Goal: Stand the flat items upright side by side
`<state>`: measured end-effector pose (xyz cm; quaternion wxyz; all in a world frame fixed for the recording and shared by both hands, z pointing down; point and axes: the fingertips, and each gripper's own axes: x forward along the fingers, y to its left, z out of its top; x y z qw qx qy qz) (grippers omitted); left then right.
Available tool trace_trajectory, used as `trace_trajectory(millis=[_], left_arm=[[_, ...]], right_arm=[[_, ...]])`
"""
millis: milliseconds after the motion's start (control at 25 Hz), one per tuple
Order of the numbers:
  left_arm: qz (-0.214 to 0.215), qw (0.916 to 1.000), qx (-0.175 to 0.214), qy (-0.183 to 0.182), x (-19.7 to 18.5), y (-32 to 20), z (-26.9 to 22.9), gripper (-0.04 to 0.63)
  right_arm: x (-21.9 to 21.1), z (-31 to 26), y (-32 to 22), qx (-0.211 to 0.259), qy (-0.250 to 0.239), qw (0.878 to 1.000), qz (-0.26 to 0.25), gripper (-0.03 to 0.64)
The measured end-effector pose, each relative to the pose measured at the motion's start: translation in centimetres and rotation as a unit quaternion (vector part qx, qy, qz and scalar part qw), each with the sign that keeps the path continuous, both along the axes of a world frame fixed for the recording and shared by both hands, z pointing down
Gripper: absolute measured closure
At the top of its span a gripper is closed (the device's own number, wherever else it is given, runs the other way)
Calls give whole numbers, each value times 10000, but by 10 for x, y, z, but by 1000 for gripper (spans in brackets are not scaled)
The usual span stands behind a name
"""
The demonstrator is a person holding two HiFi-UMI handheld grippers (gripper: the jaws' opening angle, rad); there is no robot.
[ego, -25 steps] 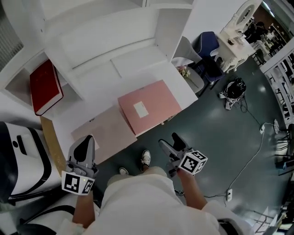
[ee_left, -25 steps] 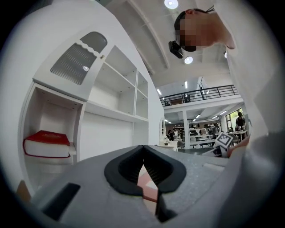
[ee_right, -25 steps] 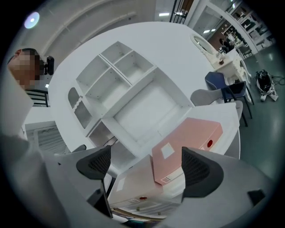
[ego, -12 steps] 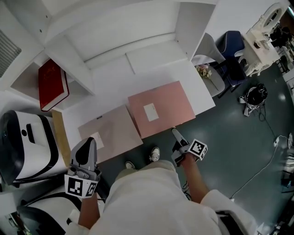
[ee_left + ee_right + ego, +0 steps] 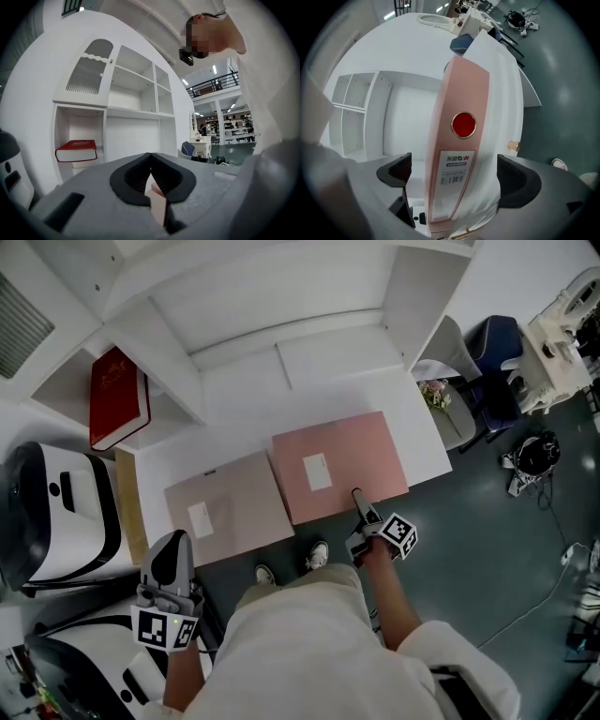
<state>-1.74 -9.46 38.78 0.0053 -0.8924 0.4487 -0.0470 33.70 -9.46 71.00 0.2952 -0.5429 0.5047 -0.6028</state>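
— Start closest in. What is the left gripper (image 5: 172, 542) doing?

— It hangs short of the white desk (image 5: 234, 427), low at the person's left side. Its fingers are pressed together and, as far as I can judge, they clamp nothing. It points level toward the paler binder (image 5: 230, 507) but is apart from it.

— And the right gripper (image 5: 358, 499)?

— That one is at the work. Its jaws have just been opening and stand wide. The spine of the darker pink binder (image 5: 457, 140) sits between them, touching neither pad.

— So which way does the binder lie from those fingers?

— Straight ahead. It lies flat on the desk with its spine toward the person, and the spine's long axis runs along the desk's front edge. The gripper is rolled so its fingers bracket the spine's thickness rather than its length. The desk's edge sits tight beside the spine on one side, so I judge the closing has to catch the binder alone.

— What lies farther back?

— The paler binder lies flat just left of the darker one, their edges nearly meeting. Behind both stands the shelf unit (image 5: 159, 357), with a red book (image 5: 119, 399) lying in its left cubby.
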Motion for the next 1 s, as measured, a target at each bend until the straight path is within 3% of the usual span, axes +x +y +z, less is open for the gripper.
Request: trace_trajectory(millis=[200,360,600,760,840,1000], left_arm=[[-19,10000,-33,2,8,3,5,580],[92,9999,-9,-48,22,4,8,580],[298,9996,15,5,43,3,11,580],[399,9992,82,37,52,0,5,580],[470,9988,132,36,56,-2,2,580],[545,9985,66,75,57,-5,7,580]], right_arm=[[-13,5,-15,62,-96,9996,-248,77],[-9,13,-15,-29,-269,9996,-56,78],[-6,17,-10,-85,-258,9995,-132,145],[-5,11,-3,133,-363,9991,-194,211],[-2,7,2,203,-425,9988,-157,269],[5,-1,8,297,-474,9984,45,302]])
